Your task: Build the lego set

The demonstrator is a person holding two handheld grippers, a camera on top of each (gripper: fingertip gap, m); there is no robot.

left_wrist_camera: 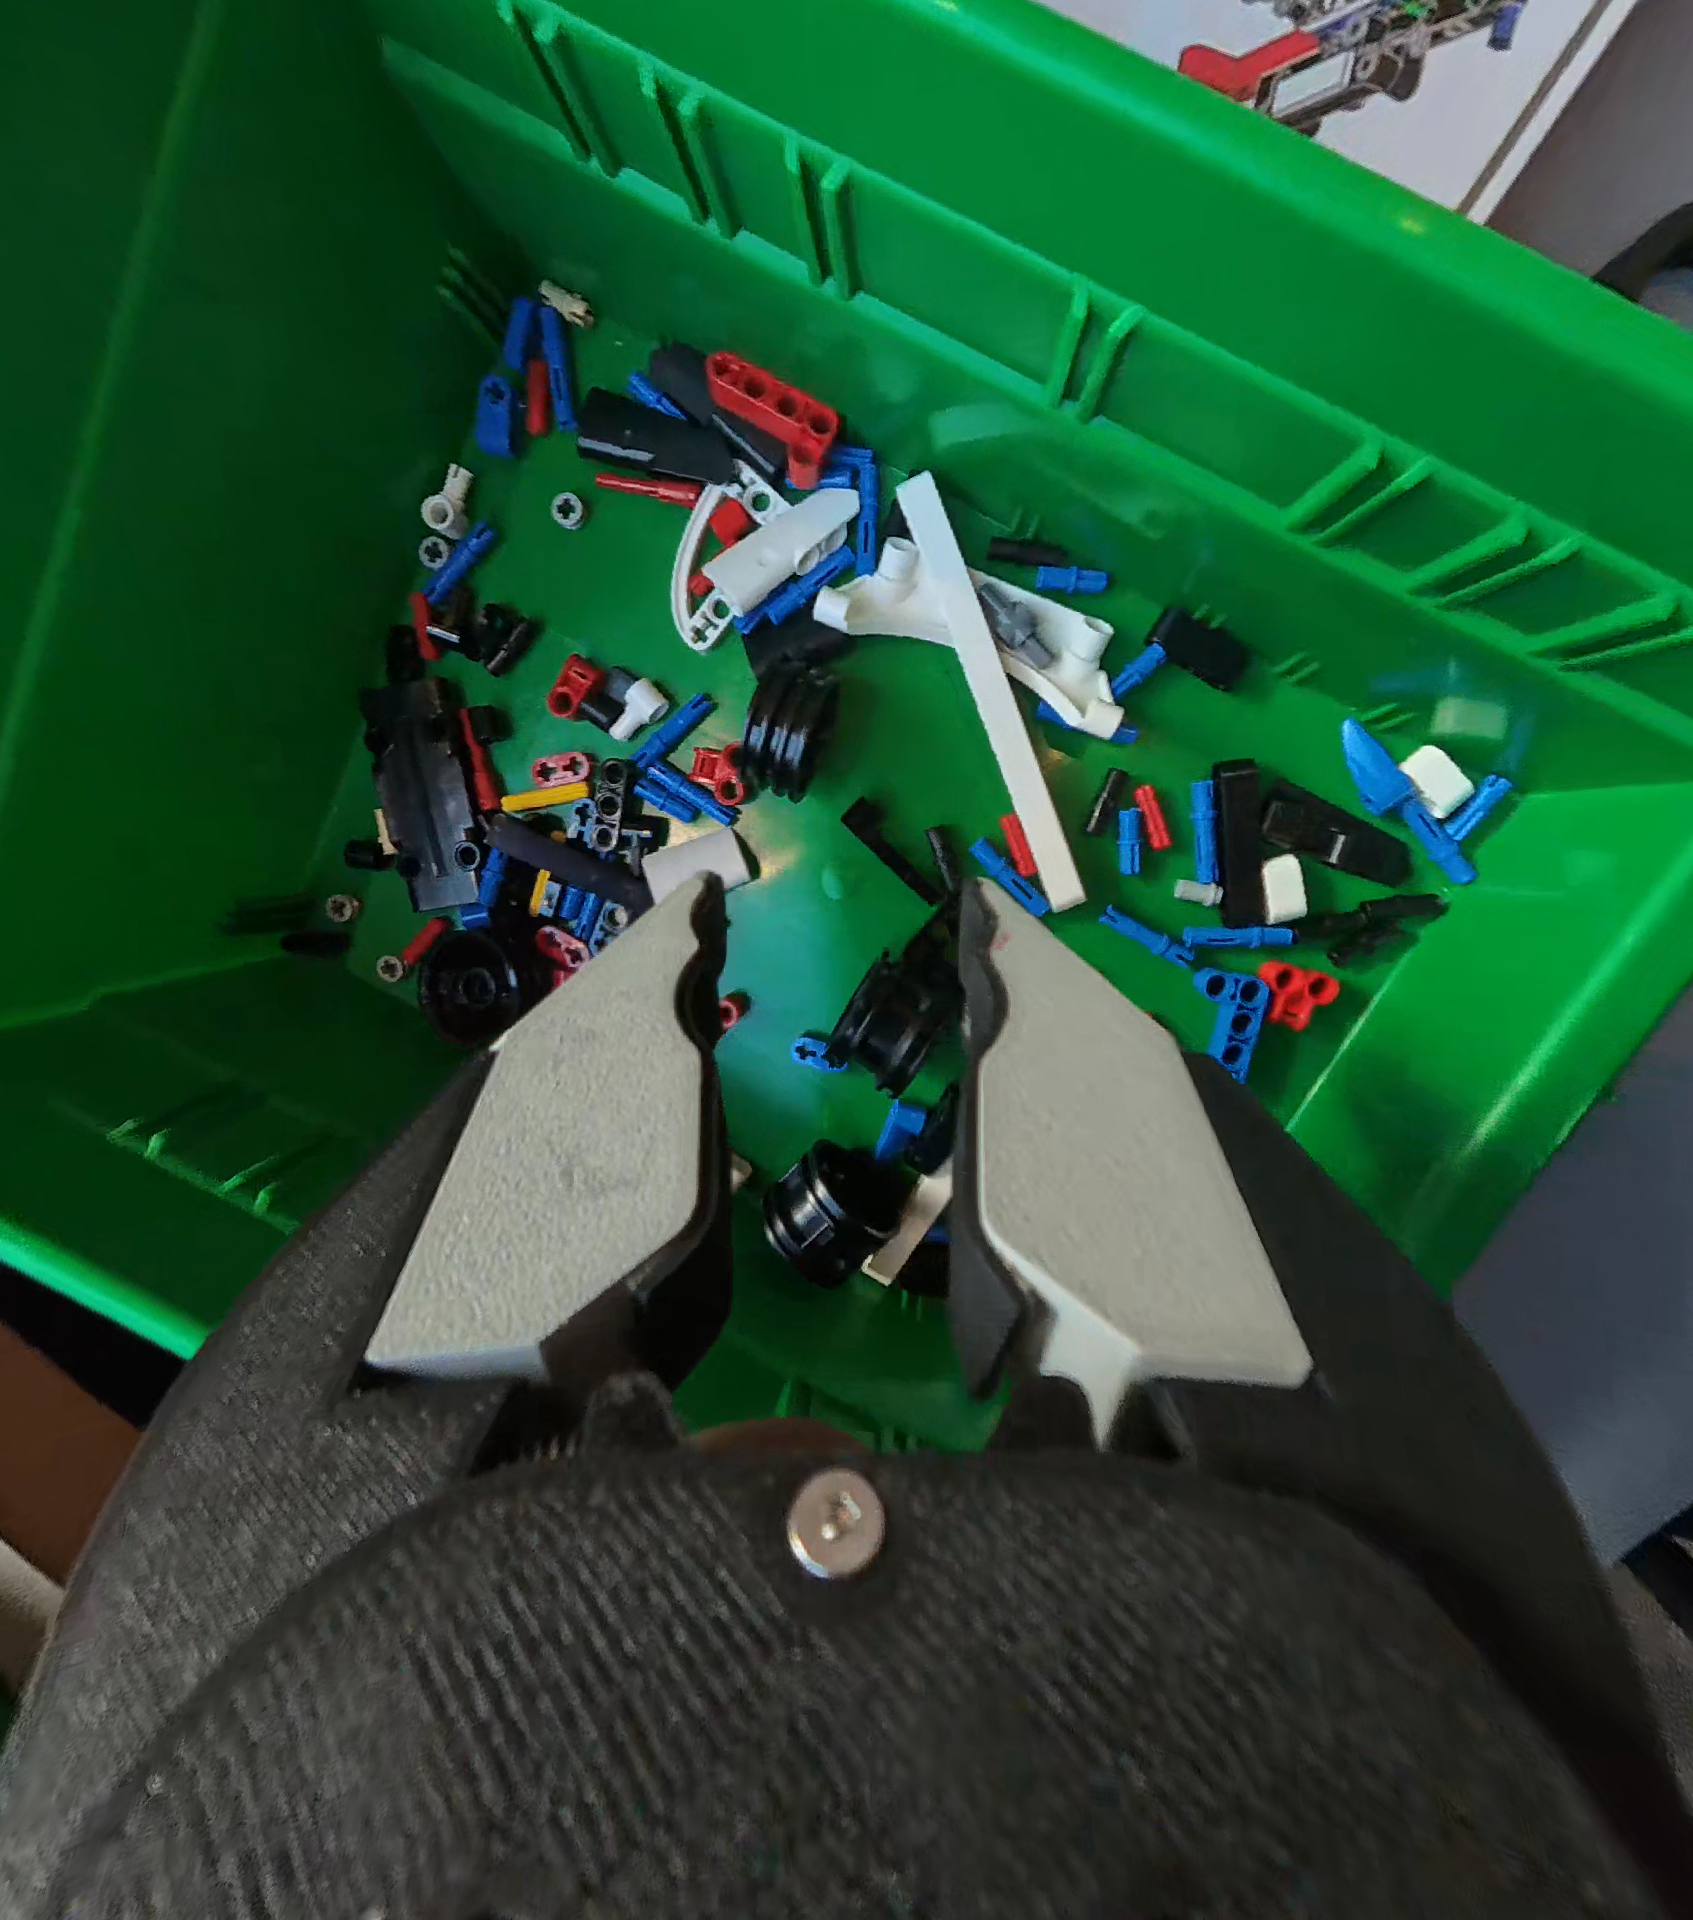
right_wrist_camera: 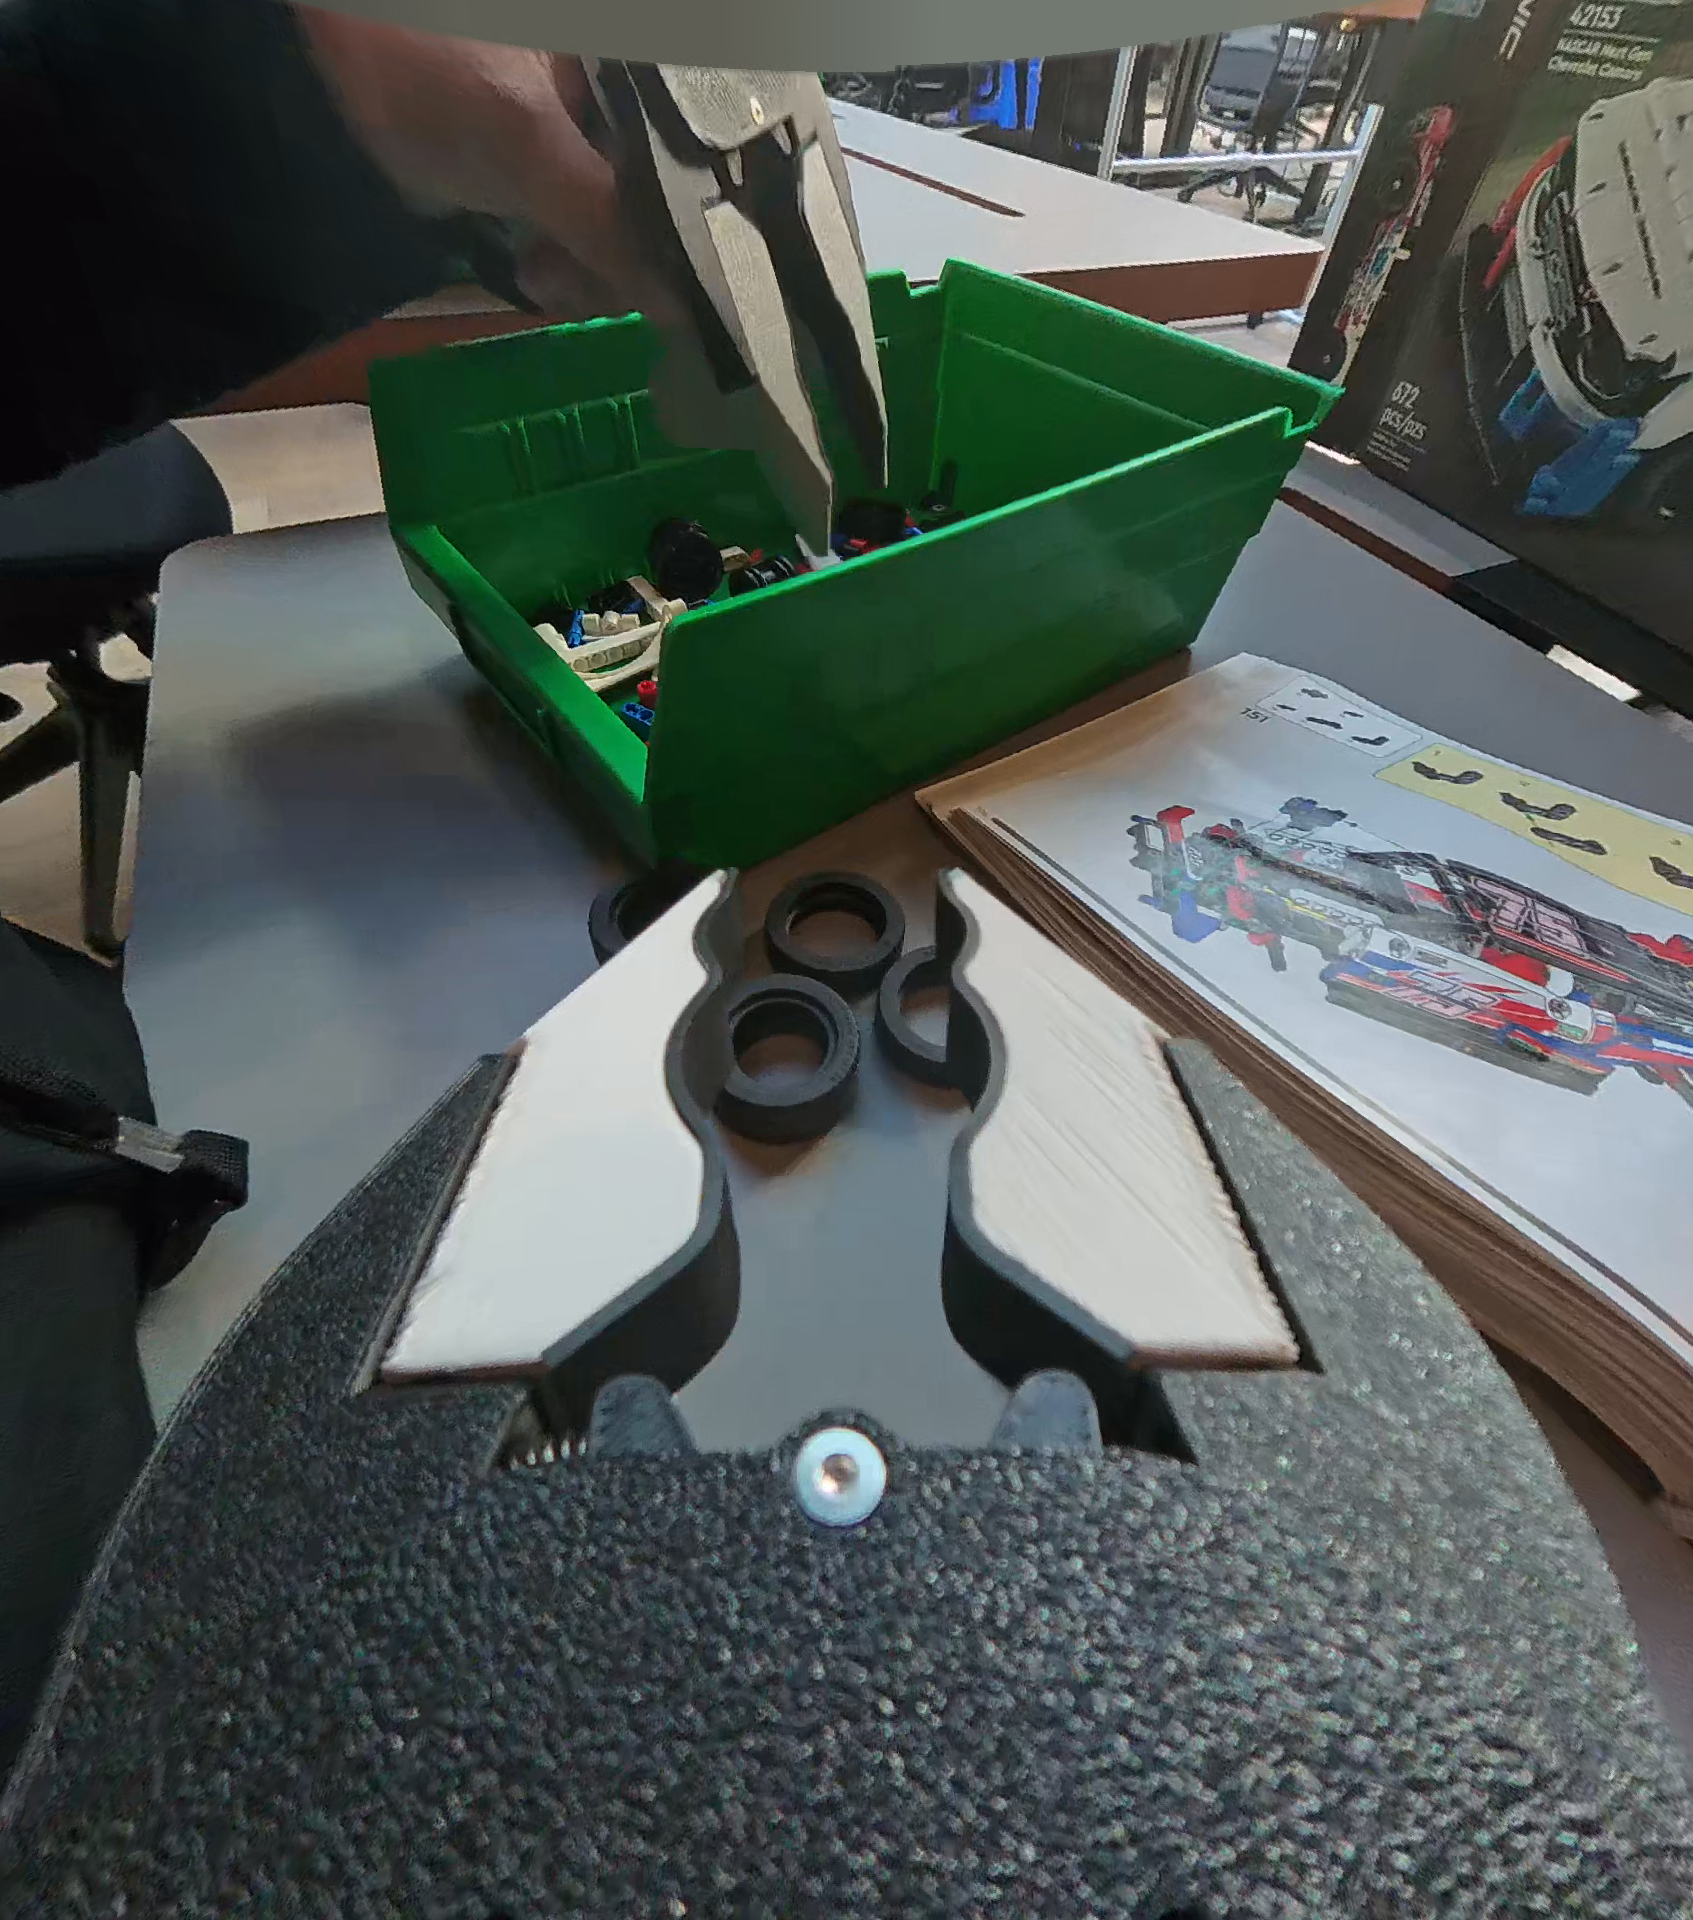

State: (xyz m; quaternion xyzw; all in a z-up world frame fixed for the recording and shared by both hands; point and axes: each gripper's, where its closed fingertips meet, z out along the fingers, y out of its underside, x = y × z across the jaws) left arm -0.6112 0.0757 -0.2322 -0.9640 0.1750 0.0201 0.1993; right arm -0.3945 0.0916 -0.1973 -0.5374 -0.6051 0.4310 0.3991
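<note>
Left gripper [left_wrist_camera: 837,904]: grey finger plates edged in wavy black, ribbed black printed body, one silver screw [left_wrist_camera: 834,1522] at centre. Right gripper [right_wrist_camera: 837,899]: same pale plates, pebbled black shell. Dark sleeve [right_wrist_camera: 94,208] alongside.

bin [left_wrist_camera: 1237,436] floor: bare patch mid-front | parts crowd back, sides | table [right_wrist_camera: 322,831] left edge free | tyres [right_wrist_camera: 790,1049], booklet [right_wrist_camera: 1341,935] block front-right

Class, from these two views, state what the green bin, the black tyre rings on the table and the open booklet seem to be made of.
Green bin: apparently hard moulded plastic, glossy, with ribbed walls.
Black tyre rings: probably rubber, matt and dull.
Open booklet: paper, with stacked page edges and a faintly shiny printed page.
</note>
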